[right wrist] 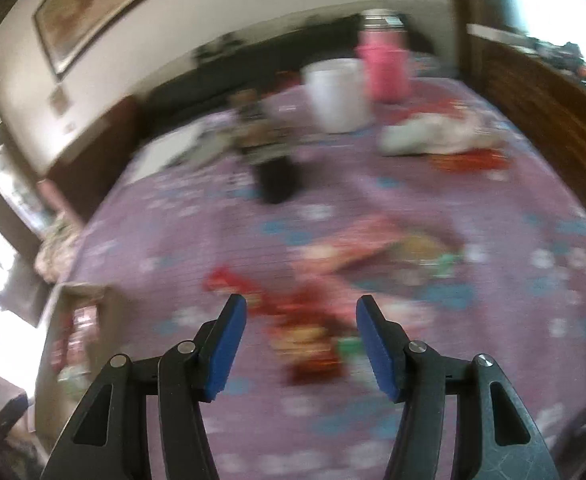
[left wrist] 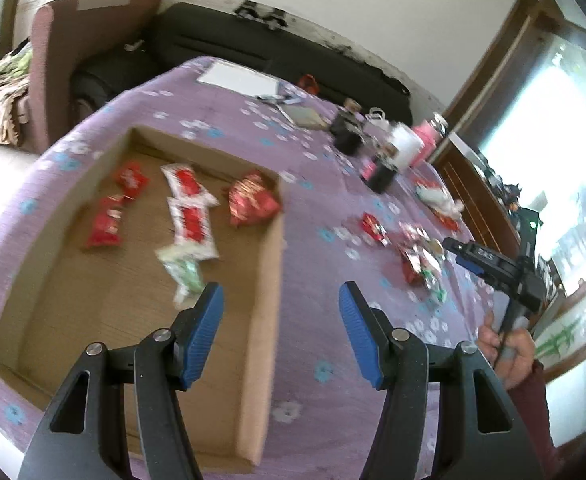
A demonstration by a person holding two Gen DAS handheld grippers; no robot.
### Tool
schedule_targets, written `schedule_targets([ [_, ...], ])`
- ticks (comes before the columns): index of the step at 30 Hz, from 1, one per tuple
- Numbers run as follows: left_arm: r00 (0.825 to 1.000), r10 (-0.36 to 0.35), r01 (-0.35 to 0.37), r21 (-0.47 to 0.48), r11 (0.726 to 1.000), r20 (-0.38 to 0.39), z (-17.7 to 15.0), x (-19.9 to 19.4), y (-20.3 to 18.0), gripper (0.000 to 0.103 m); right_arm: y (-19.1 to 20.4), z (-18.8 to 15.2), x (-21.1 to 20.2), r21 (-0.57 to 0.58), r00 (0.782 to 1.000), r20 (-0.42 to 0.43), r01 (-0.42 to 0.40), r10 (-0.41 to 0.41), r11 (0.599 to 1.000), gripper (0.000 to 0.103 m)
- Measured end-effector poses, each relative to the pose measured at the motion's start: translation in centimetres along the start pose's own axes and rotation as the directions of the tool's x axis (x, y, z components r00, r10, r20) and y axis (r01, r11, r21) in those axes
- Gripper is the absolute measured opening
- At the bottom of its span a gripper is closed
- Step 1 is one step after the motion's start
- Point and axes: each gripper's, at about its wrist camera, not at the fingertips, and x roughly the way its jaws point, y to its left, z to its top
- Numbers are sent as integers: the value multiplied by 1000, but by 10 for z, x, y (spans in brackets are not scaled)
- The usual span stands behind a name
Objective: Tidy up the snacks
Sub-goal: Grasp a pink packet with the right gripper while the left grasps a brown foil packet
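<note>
Box [left wrist: 269, 276] with snacks [left wrist: 191, 220], left view only; right blurred.

White cup [right wrist: 339, 96] beside pink bottle [right wrist: 385, 66]; white paper [left wrist: 239, 77] far end.

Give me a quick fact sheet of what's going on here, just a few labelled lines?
Surface: purple floral tablecloth
Container: shallow cardboard box holding several red, white and green snack packets
Loose snacks: a pile on the cloth outside the box
Left gripper: open, empty, above the box's right wall
Right gripper: open, empty, over the loose pile
</note>
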Motion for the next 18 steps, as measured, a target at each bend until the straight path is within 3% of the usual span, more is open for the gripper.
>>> schedule_targets([
  [7,998,26,-24,39,999,-49,-11,13,-23,59,-63,-2,22,125,998,-4,65,-65,990,60],
  [12,998,42,-39,55,998,-53,-14,13,-32,59,-56,-1,50,111,999,-42,26,-22,993,59],
  [15,997,54,-51,61,997,-54,-16,14,-33,59,-33,-10,56,37,994,-95,-47,50,998,58],
  [18,996,57,-53,56,997,-67,-17,20,-33,59,-5,-28,49,-26,964,-174,-207,200,978,58],
])
